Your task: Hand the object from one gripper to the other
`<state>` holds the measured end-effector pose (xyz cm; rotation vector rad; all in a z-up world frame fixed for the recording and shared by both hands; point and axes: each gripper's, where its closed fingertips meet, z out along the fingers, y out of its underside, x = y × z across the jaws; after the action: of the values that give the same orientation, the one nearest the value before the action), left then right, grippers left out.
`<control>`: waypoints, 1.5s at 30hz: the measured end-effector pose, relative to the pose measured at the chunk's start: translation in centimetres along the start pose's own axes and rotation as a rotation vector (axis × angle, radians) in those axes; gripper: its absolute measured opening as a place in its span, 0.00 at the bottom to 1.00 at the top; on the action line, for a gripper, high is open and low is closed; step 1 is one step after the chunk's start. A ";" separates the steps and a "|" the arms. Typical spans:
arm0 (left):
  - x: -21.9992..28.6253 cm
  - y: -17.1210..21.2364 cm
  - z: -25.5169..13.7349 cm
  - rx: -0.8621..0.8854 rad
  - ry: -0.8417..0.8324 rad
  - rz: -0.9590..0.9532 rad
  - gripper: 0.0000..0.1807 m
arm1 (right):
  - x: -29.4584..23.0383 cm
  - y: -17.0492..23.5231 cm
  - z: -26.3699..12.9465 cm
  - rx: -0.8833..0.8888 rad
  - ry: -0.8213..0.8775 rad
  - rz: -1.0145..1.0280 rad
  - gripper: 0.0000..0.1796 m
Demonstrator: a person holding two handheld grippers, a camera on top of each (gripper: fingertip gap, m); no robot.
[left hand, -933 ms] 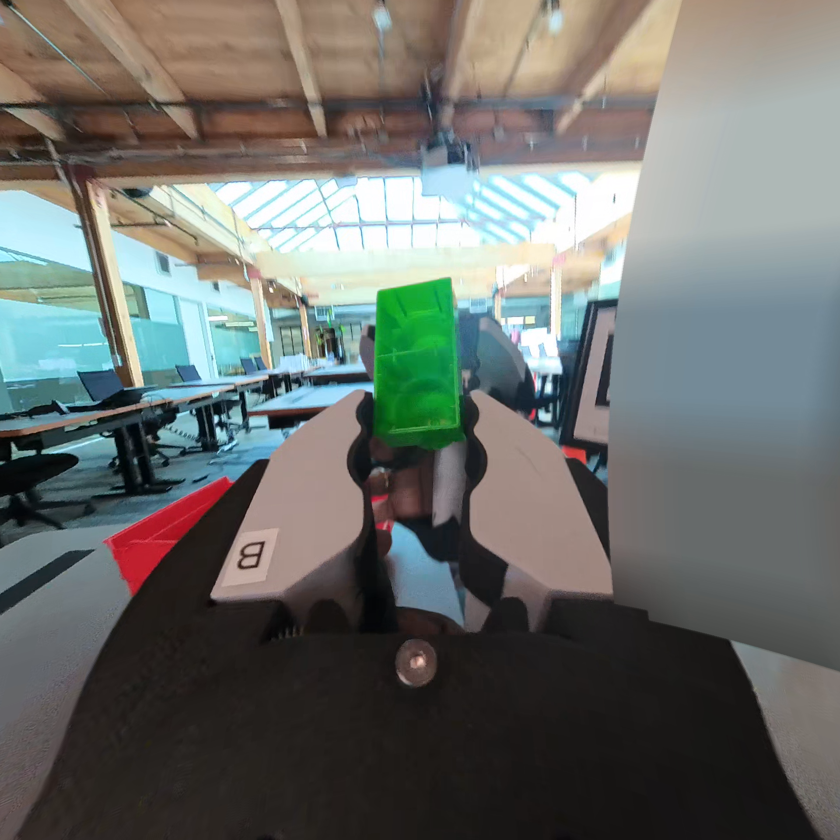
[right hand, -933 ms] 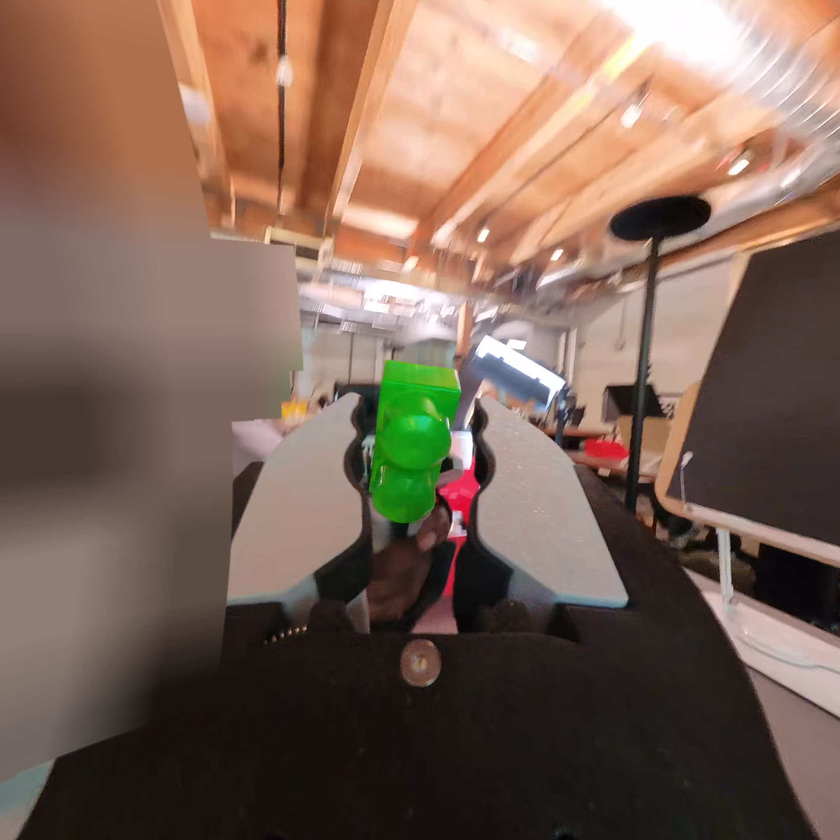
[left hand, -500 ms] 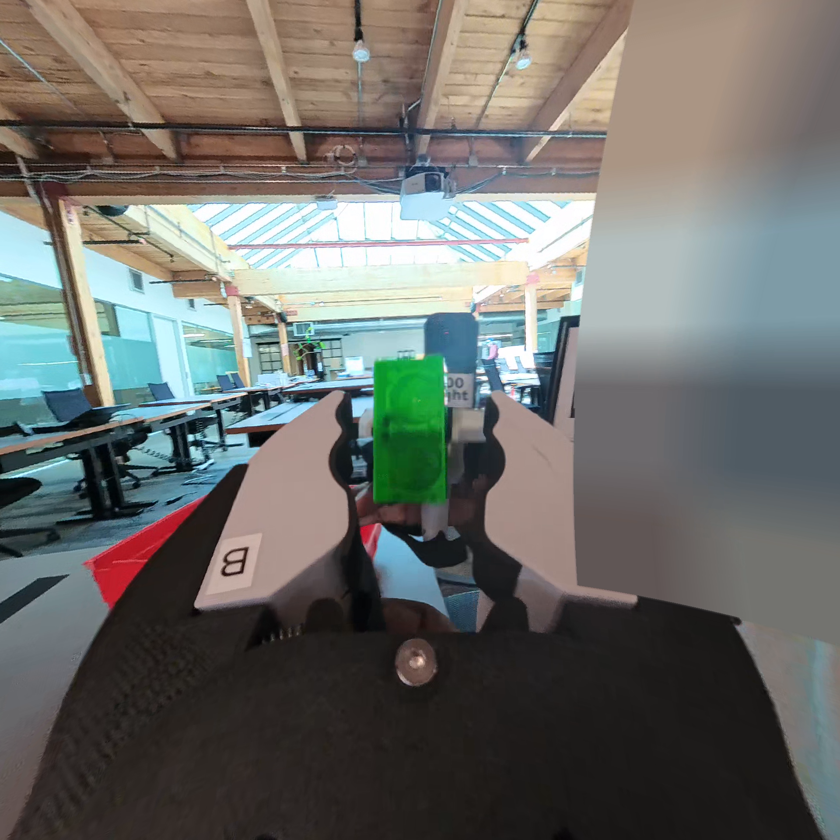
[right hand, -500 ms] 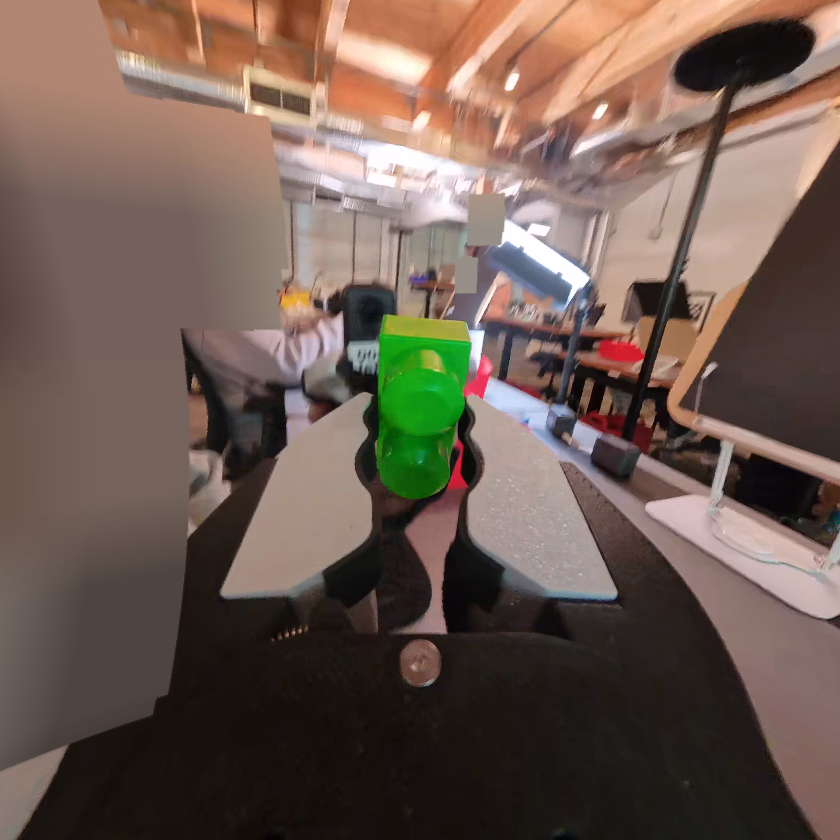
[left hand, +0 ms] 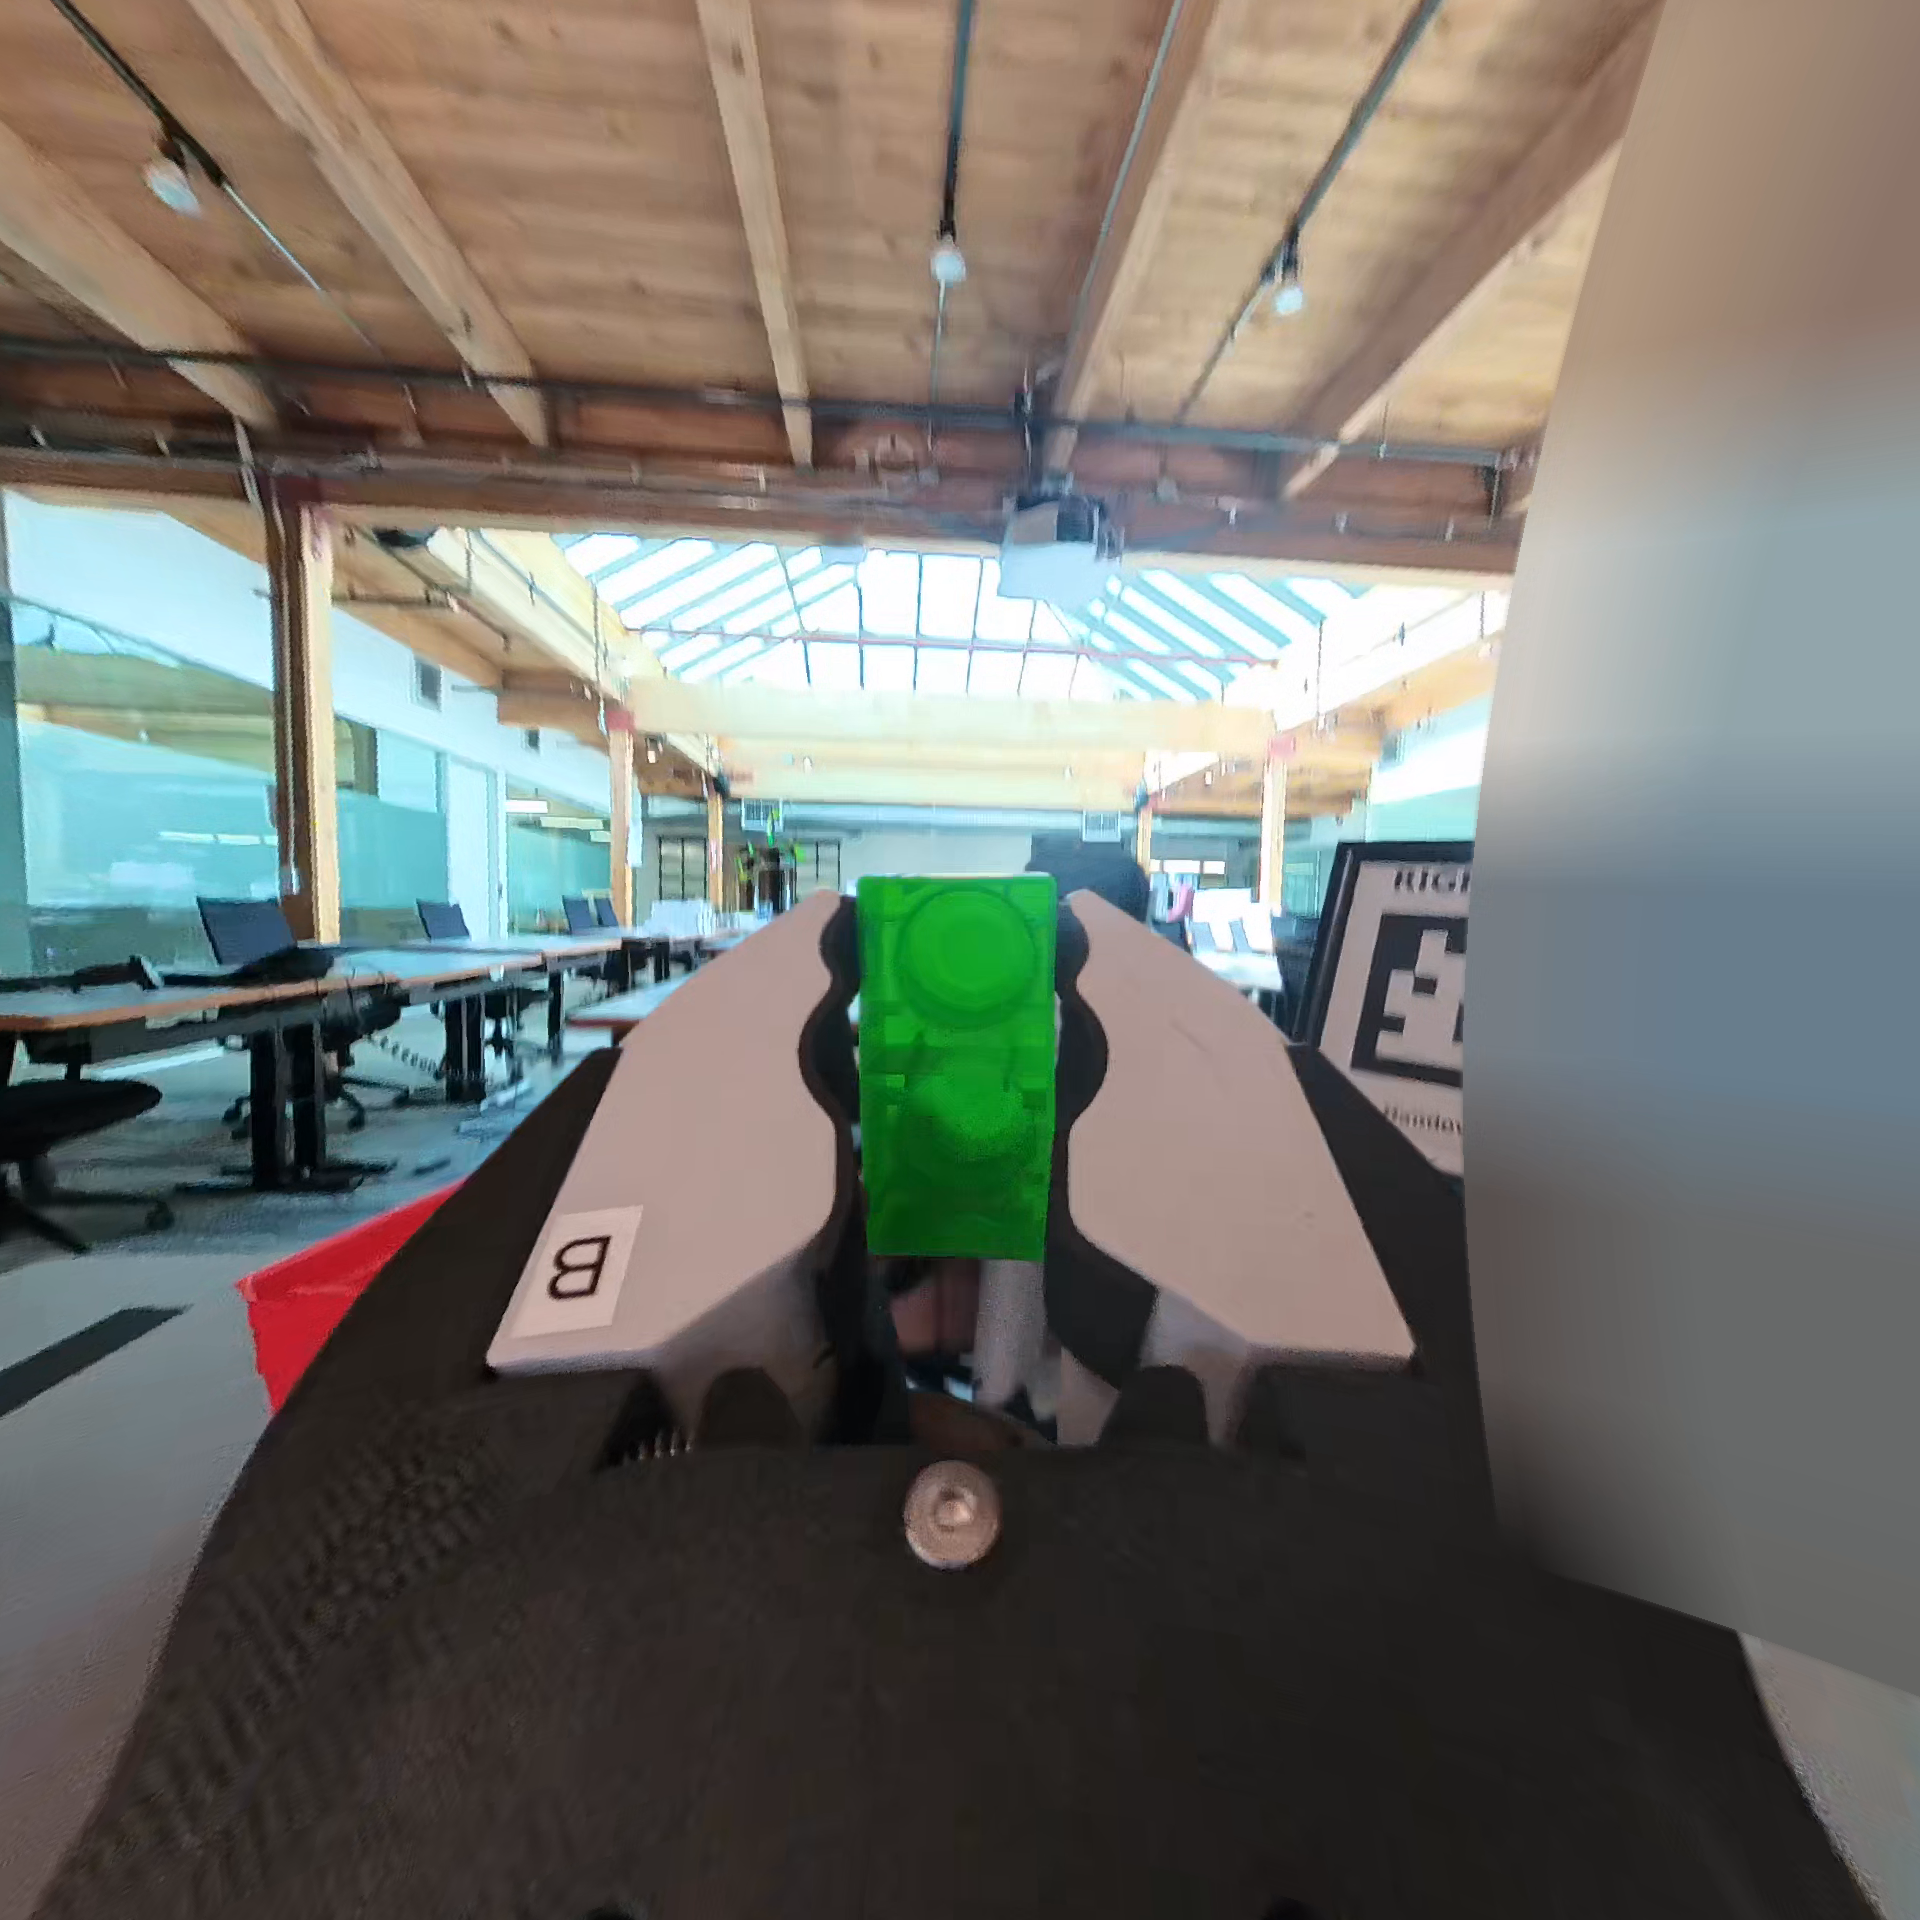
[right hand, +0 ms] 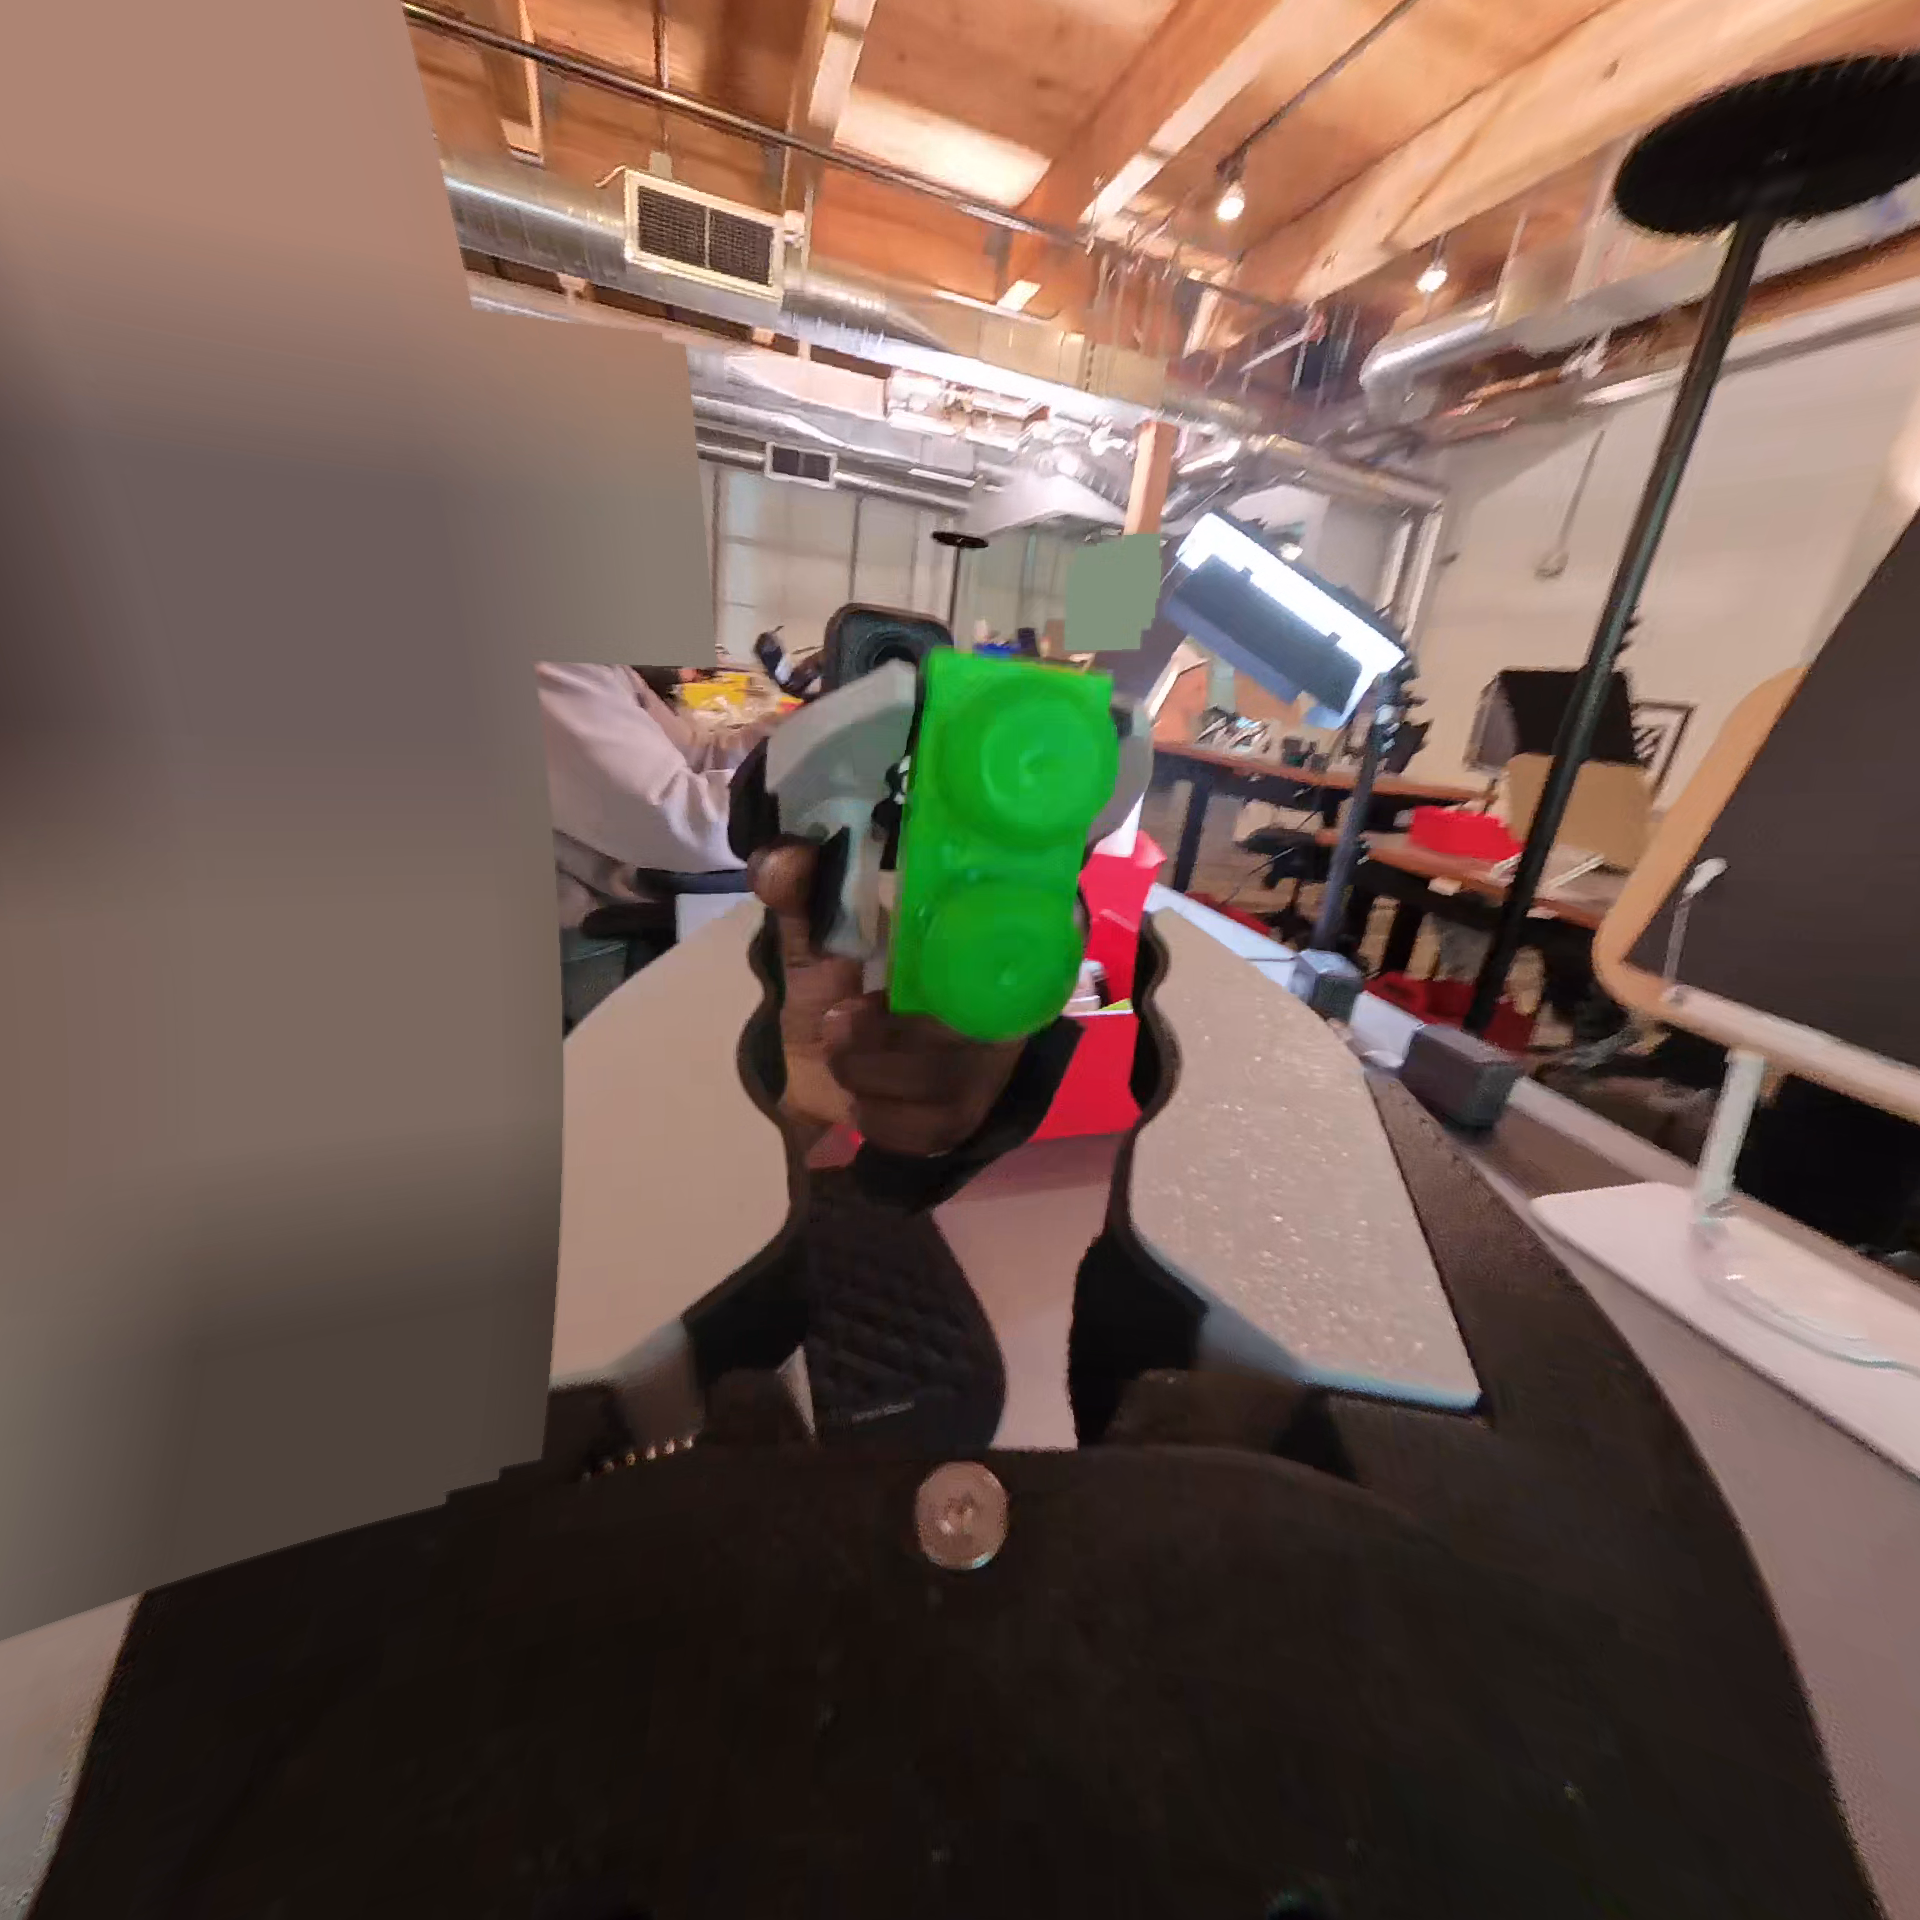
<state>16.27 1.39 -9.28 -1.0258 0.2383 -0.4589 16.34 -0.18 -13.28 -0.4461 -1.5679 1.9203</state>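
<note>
A bright green two-stud brick (left hand: 954,1070) stands upright between the grey fingers of my left gripper (left hand: 954,914), which is shut on it. In the right wrist view the same brick (right hand: 997,842) shows studs-first, held up in the air by the left gripper's grey fingers (right hand: 831,769), with a person's hand (right hand: 894,1070) below it. My right gripper (right hand: 956,920) is open wide and empty. Its fingertips sit just below and in front of the brick, apart from it.
A red bin (right hand: 1101,1049) sits on the grey table beyond the grippers and also shows in the left wrist view (left hand: 312,1309). A black-and-white marker board (left hand: 1392,987) stands at right. A black lamp pole (right hand: 1621,582) and a white stand base (right hand: 1714,1309) are at right.
The right gripper held the brick and has let go, opened wide and drawn back. The left gripper has closed on the brick.
</note>
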 end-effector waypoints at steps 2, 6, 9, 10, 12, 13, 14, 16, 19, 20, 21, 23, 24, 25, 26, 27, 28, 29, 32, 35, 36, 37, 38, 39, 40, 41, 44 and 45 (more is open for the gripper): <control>-0.2 -0.7 -0.1 0.063 -0.004 -0.039 0.20 | 0.0 0.5 0.6 0.005 -0.010 0.030 0.36; -0.5 -0.8 -0.2 0.088 -0.003 -0.075 0.20 | 0.6 0.3 0.6 0.042 0.024 0.050 0.22; -0.7 -0.4 -0.6 0.027 0.007 -0.028 0.21 | 0.7 0.0 -0.4 -0.008 0.005 0.087 0.19; -0.6 0.0 -0.8 -0.015 0.025 -0.007 0.24 | 0.8 -0.1 -0.8 -0.033 0.001 0.098 0.19; 0.0 1.1 -1.4 -0.139 0.082 0.003 0.30 | 0.8 -0.1 -1.7 -0.098 -0.009 0.111 0.19; 0.5 1.6 -1.6 -0.197 0.116 -0.001 0.30 | 0.8 0.0 -2.1 -0.130 -0.013 0.109 0.19; 1.0 2.1 -1.8 -0.245 0.142 0.002 0.30 | 0.6 0.2 -2.4 -0.160 -0.021 0.100 0.19; 1.2 3.0 -1.6 -0.308 0.127 0.019 0.29 | 0.1 0.9 -2.7 -0.231 -0.044 0.078 0.19; 1.2 4.3 -1.2 -0.373 0.109 -0.004 0.24 | -0.6 2.3 -2.7 -0.335 -0.060 0.032 0.19; 1.3 4.4 -1.1 -0.369 0.115 -0.019 0.21 | -0.8 2.6 -2.7 -0.354 -0.061 0.017 0.19; 1.3 4.2 -1.0 -0.356 0.120 -0.034 0.20 | -0.8 2.6 -2.6 -0.354 -0.056 0.004 0.19; 1.2 3.3 -0.7 -0.285 0.116 -0.043 0.20 | -0.6 1.6 -2.4 -0.280 -0.047 -0.003 0.19; 1.0 2.4 -0.4 -0.216 0.098 -0.042 0.20 | -0.3 0.6 -2.3 -0.194 -0.033 -0.018 0.19; 0.8 1.5 -0.3 -0.142 0.085 -0.046 0.20 | 0.2 -0.7 -2.2 -0.081 -0.008 -0.035 0.19; 0.6 0.5 -0.2 -0.059 0.076 -0.060 0.20 | 0.7 -2.0 -2.2 0.036 0.023 -0.029 0.23; 0.3 -0.5 -0.2 0.034 0.056 -0.082 0.20 | 1.1 -2.9 -2.2 0.131 0.042 0.005 0.28; 0.0 -1.2 -0.3 0.115 0.039 -0.109 0.20 | 1.3 -3.4 -2.0 0.194 0.040 0.056 0.32; -0.4 -1.6 -0.3 0.178 0.023 -0.140 0.20 | 1.3 -3.4 -1.7 0.228 0.024 0.106 0.35; -1.0 -1.0 0.1 0.239 0.003 -0.221 0.20 | 1.4 -2.9 -0.6 0.273 0.027 0.169 0.40; -1.2 0.2 0.6 0.221 -0.008 -0.240 0.20 | 2.1 -2.8 -0.6 0.301 0.097 0.165 0.25; -1.2 0.3 0.7 0.210 -0.012 -0.230 0.20 | 2.2 -2.8 -0.7 0.291 0.099 0.172 0.21; -1.1 0.5 0.7 0.188 -0.008 -0.211 0.20 | 2.2 -2.6 -0.8 0.255 0.087 0.185 0.21; -1.0 0.8 0.8 0.145 -0.004 -0.176 0.21 | 2.2 -2.5 -0.9 0.221 0.072 0.192 0.21; -0.8 1.2 0.8 0.085 0.002 -0.133 0.25 | 2.1 -2.6 -1.2 0.200 0.060 0.192 0.21; -0.5 1.7 0.8 0.015 0.021 -0.090 0.31 | 2.1 -2.7 -1.5 0.183 0.054 0.190 0.20; 0.0 2.4 0.7 -0.064 0.047 -0.052 0.36 | 2.1 -2.7 -1.7 0.155 0.048 0.186 0.20; 1.1 4.1 0.0 -0.277 0.100 0.010 0.46 | 1.8 -2.0 -2.3 0.033 0.028 0.168 0.20; 1.2 4.2 -0.1 -0.303 0.098 0.017 0.42 | 1.7 -2.0 -2.4 0.014 0.024 0.156 0.20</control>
<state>18.34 2.56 -12.90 -1.2975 0.4131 -0.4665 17.03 2.93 -11.78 -0.5997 -1.5430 2.0325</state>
